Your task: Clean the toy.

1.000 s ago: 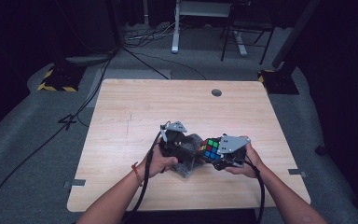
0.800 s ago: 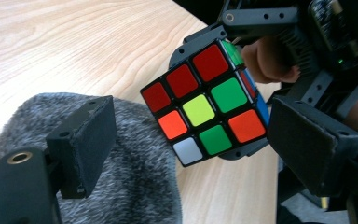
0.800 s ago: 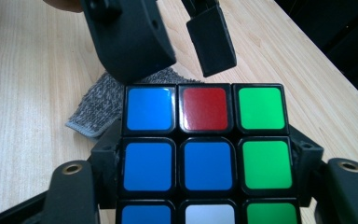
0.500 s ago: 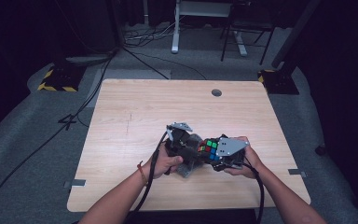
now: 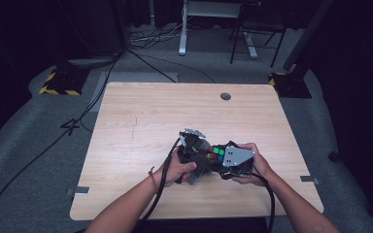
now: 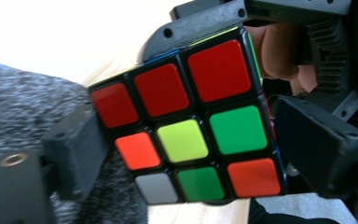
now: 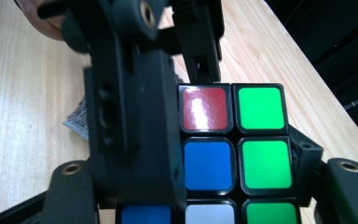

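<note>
You are working low over the near middle of the wooden tabletop (image 5: 141,121), with both hands drawn in close together. On the left, your left hand (image 5: 177,169) is bringing the left gripper (image 5: 200,154) against the Rubik's cube (image 5: 217,153); in the left gripper view its jaws are standing one on each side of the cube (image 6: 186,126), narrowed until they are touching its edges, so they look to be closing on one layer, probably to turn it. A grey cloth (image 6: 23,116) is lying beneath, most likely as padding. The cube is sitting between the two grippers, just above the tabletop. On the right, your right hand (image 5: 255,162) is steadying the right gripper (image 5: 233,160), whose jaws are flanking the cube (image 7: 235,144) from below and appear to be clamping it, likely to brace it against the twist
</note>
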Motion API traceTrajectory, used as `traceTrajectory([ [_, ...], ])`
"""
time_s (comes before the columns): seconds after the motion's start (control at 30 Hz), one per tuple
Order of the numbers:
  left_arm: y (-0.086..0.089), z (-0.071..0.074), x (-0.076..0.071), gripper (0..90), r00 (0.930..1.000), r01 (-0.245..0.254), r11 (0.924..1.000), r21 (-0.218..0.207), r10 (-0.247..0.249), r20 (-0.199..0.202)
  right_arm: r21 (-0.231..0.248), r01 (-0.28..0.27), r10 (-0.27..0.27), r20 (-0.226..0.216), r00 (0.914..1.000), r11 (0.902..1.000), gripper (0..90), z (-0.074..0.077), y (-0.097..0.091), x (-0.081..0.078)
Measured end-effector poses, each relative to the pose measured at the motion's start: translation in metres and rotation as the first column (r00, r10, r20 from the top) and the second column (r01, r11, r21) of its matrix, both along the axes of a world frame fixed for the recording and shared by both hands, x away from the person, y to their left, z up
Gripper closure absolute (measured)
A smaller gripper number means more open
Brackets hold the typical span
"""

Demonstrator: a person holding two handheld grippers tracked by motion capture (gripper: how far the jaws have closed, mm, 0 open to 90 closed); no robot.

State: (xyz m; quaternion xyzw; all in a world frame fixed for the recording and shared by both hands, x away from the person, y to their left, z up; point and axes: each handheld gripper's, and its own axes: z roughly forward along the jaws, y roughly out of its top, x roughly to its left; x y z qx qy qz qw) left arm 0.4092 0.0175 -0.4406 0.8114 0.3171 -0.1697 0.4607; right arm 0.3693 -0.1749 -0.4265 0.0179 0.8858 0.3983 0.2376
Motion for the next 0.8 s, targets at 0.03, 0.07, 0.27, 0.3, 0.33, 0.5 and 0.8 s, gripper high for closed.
traceTrajectory([
  [0.03, -0.0006, 0.0001, -0.0003, 14.5, 1.0000, 0.002, 1.0000, 0.006, -0.002, 0.005, -0.002, -0.001, 0.001, 0.009, 1.0000, 1.0000, 33.6, -0.0001, 0.0006, -0.0005],
  [0.07, -0.0009, 0.0000, -0.0002, 14.3, 1.0000, 0.002, 1.0000, 0.009, -0.002, 0.007, -0.007, -0.004, 0.004, 0.015, 0.9999, 1.0000, 33.6, -0.0003, 0.0011, -0.0010],
  [0.27, -0.0029, -0.0017, 0.0026, 15.8, 0.9980, -0.050, 0.9986, -0.017, 0.049, -0.040, -0.017, 0.010, -0.009, 0.031, 0.9995, 0.9998, 33.6, -0.0015, 0.0024, -0.0009],
  [0.3, -0.0023, -0.0016, 0.0042, 16.5, 0.9960, -0.068, 0.9973, -0.029, 0.066, -0.060, -0.017, 0.011, -0.010, 0.037, 0.9993, 0.9998, 33.6, -0.0017, 0.0028, -0.0012],
  [0.33, -0.0015, -0.0014, 0.0054, 17.2, 0.9943, -0.077, 0.9958, -0.049, 0.073, -0.077, -0.019, 0.006, -0.006, 0.042, 0.9991, 0.9998, 33.6, -0.0014, 0.0032, -0.0020],
  [0.5, -0.0016, -0.0017, 0.0049, 19.6, 0.9945, -0.074, 0.9953, -0.062, 0.069, -0.079, -0.027, -0.004, 0.006, 0.066, 0.9978, 0.9996, 33.6, -0.0005, 0.0057, -0.0055],
  [0.8, -0.0015, -0.0051, 0.0081, 23.0, 0.9911, -0.040, 0.9956, -0.085, 0.029, -0.130, -0.034, -0.012, 0.015, 0.109, 0.9939, 0.9994, 33.6, -0.0010, 0.0079, -0.0089],
])
